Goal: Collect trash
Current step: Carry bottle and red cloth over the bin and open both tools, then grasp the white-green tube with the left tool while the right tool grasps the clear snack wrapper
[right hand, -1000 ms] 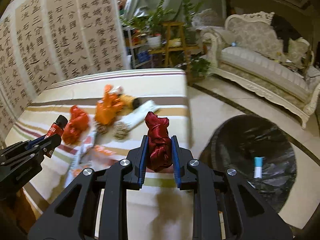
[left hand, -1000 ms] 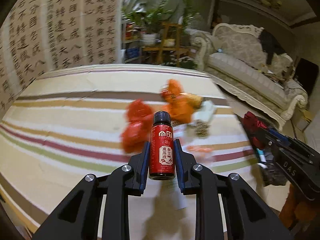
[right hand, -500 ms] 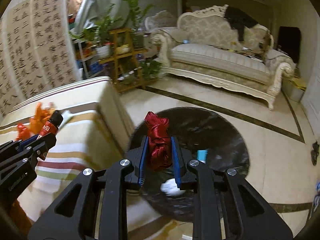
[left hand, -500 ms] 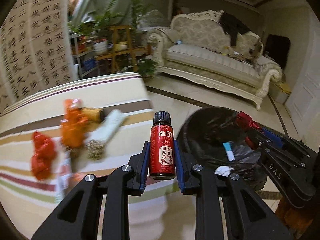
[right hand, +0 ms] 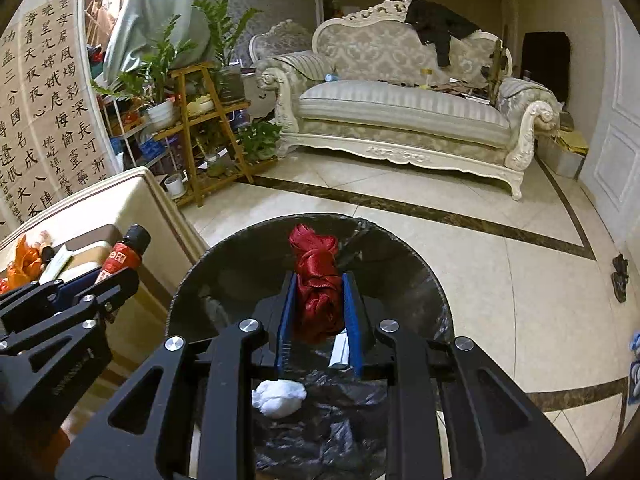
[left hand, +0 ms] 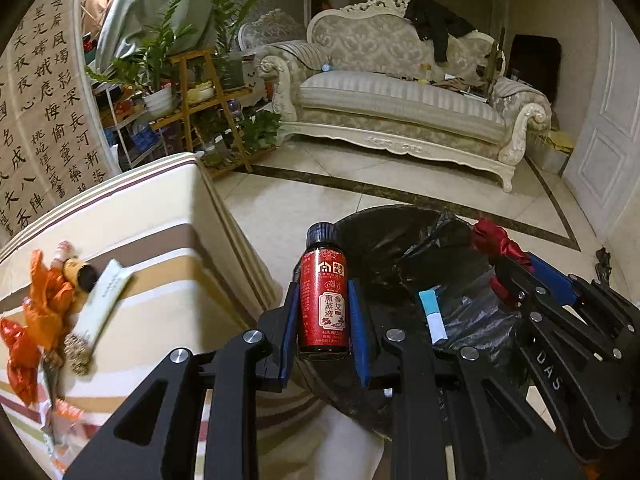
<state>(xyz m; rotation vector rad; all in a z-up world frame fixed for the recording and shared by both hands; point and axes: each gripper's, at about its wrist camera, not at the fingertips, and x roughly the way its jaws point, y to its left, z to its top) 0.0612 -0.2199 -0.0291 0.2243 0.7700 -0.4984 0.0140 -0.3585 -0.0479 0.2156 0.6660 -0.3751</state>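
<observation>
My left gripper (left hand: 323,312) is shut on a small red bottle (left hand: 323,300) with a black cap, held upright at the near edge of a black-lined trash bin (left hand: 384,236). My right gripper (right hand: 320,312) is shut on a crumpled dark red wrapper (right hand: 316,280) and hangs over the bin (right hand: 240,264). In the left wrist view the right gripper (left hand: 516,268) shows at the right with the red wrapper (left hand: 494,240). The right wrist view catches the left gripper (right hand: 100,280) and bottle (right hand: 122,256) at the left. Inside the bin lie a white wad (right hand: 278,398) and a blue-and-white strip (left hand: 432,312).
A striped table (left hand: 140,216) at the left carries orange wrappers (left hand: 48,300), a red wrapper (left hand: 20,352), a white packet (left hand: 104,300) and a small roll (left hand: 80,274). A plant stand (right hand: 200,120) and a sofa (right hand: 400,112) stand behind on the tiled floor.
Both grippers swung right from over the striped table to the trash bin, still holding the bottle and the red wrapper. The table trash slid to the left edge of the views.
</observation>
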